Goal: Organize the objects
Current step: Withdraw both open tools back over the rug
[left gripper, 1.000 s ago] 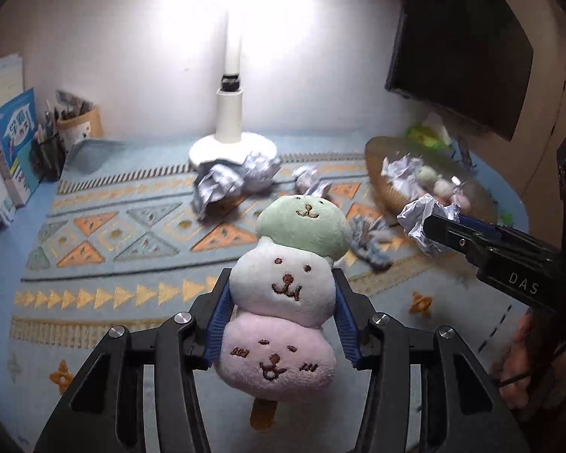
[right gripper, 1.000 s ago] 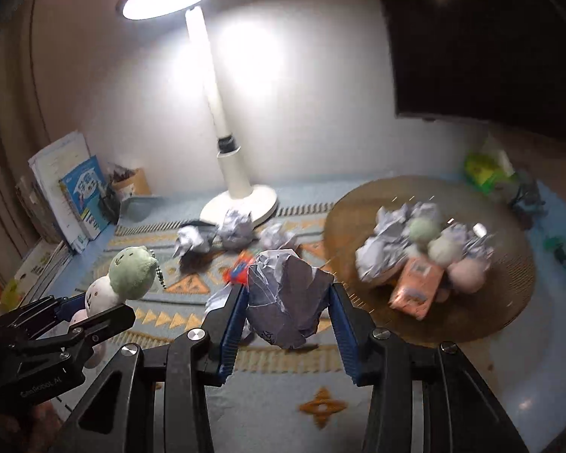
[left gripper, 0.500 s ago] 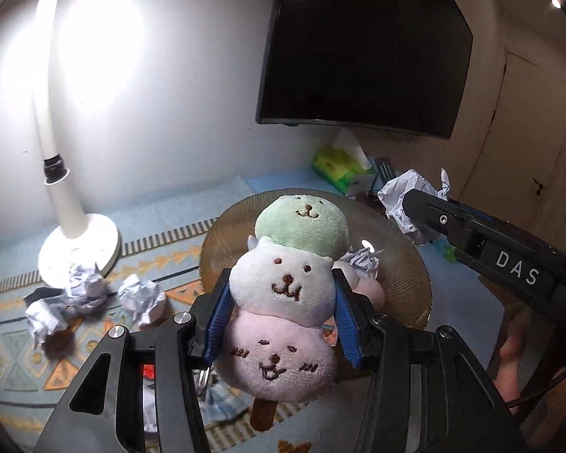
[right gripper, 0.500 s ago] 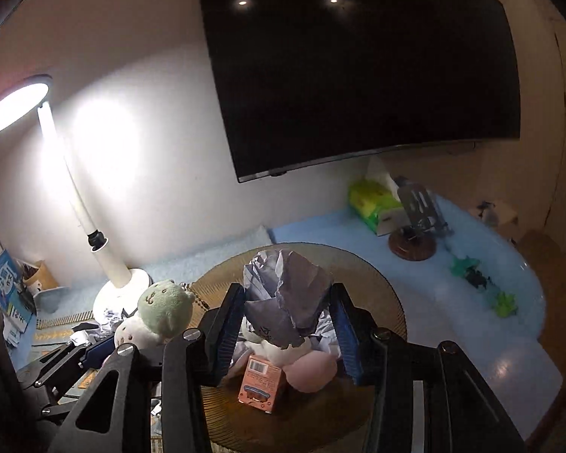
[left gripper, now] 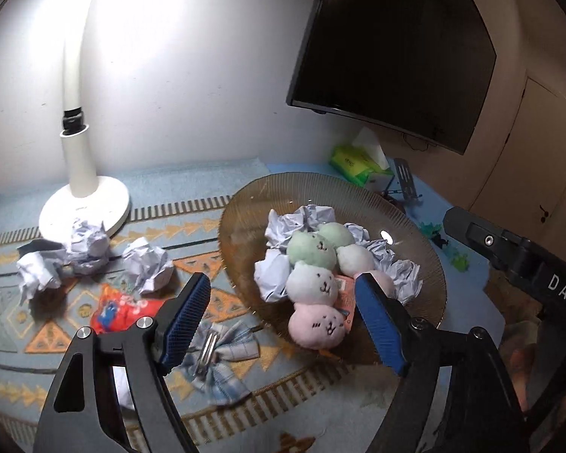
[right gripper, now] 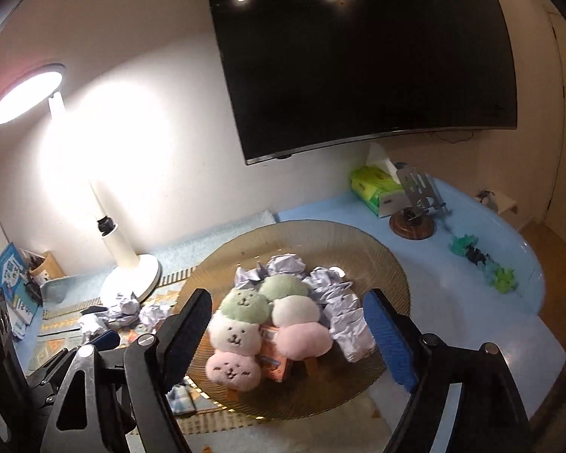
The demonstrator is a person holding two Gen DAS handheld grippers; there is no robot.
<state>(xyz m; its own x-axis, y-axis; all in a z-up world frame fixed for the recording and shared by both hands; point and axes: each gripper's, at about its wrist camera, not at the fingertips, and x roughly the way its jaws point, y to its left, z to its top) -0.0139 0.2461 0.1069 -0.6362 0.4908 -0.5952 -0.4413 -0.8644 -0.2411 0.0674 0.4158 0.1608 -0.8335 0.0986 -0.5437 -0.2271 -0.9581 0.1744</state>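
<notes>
Two dango plush toys are lying side by side in the brown ribbed plate (left gripper: 245, 219): the face-up plush (left gripper: 315, 283) and the face-down plush (right gripper: 296, 311), among crumpled paper balls (right gripper: 345, 313) and an orange packet (right gripper: 277, 358) mostly hidden under them. Ball count in the plate is unclear. Left hand-held gripper (left gripper: 283, 319) and right hand-held gripper (right gripper: 288, 336) have just been opening, jaws now standing spread, nothing pinched. Three paper balls (left gripper: 149, 264), a red packet (left gripper: 122, 309) and a plaid bow clip (left gripper: 217, 355) are sitting on the patterned mat (left gripper: 26, 336).
</notes>
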